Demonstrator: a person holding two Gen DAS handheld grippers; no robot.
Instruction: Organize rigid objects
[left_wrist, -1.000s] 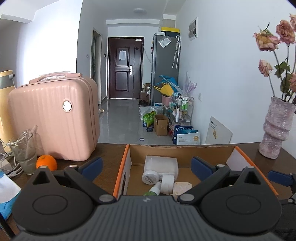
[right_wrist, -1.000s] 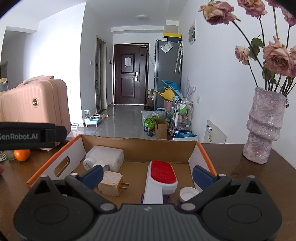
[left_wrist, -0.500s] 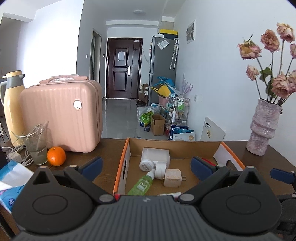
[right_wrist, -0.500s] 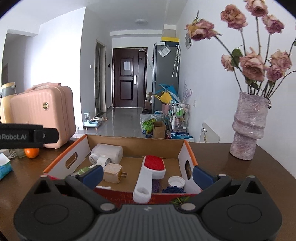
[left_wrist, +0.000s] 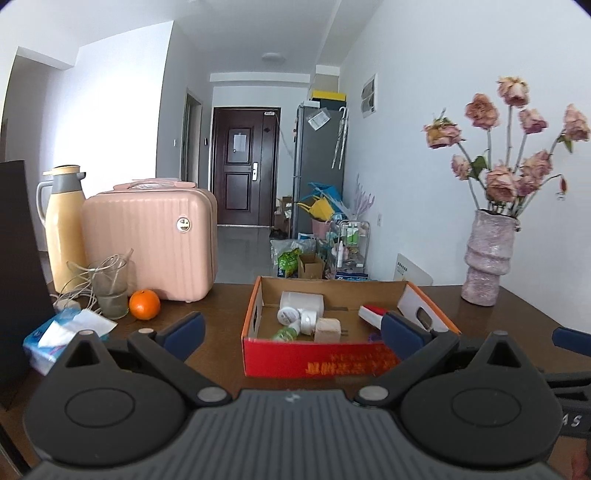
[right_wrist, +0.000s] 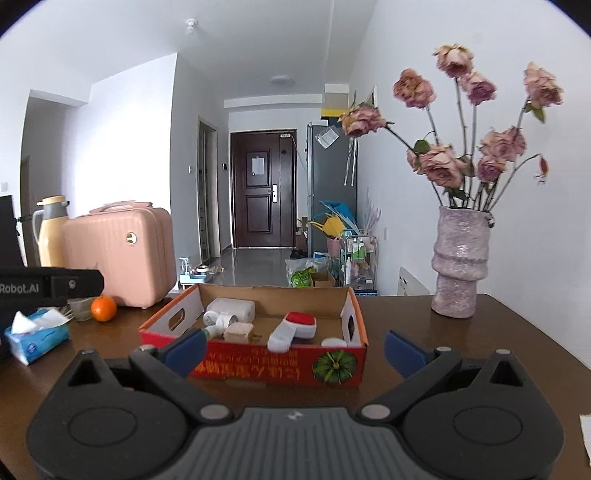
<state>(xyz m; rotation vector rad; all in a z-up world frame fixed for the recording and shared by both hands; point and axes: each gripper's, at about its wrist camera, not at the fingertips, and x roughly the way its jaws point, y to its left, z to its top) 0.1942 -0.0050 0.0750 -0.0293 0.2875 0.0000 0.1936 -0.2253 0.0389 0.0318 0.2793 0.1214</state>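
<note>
A red cardboard box (left_wrist: 317, 360) (right_wrist: 258, 367) sits on the dark wood table. It holds a white bottle (left_wrist: 301, 302) (right_wrist: 231, 308), a beige plug adapter (left_wrist: 327, 328) (right_wrist: 238, 331), a green spray bottle (left_wrist: 284, 334), a red-and-white brush (right_wrist: 291, 328) (left_wrist: 371, 314) and a white cap (right_wrist: 333, 342). My left gripper (left_wrist: 291, 332) is open and empty, held back from the box front. My right gripper (right_wrist: 295, 349) is open and empty, also in front of the box.
A pink suitcase (left_wrist: 147, 240), a yellow thermos (left_wrist: 64, 229), a glass with cable (left_wrist: 109, 288), an orange (left_wrist: 144, 304) and a tissue pack (left_wrist: 62, 336) stand left of the box. A vase of dried roses (right_wrist: 460, 266) stands at the right.
Both grippers have pulled back and up from over the box, so its red front wall now shows. Both stay open and empty.
</note>
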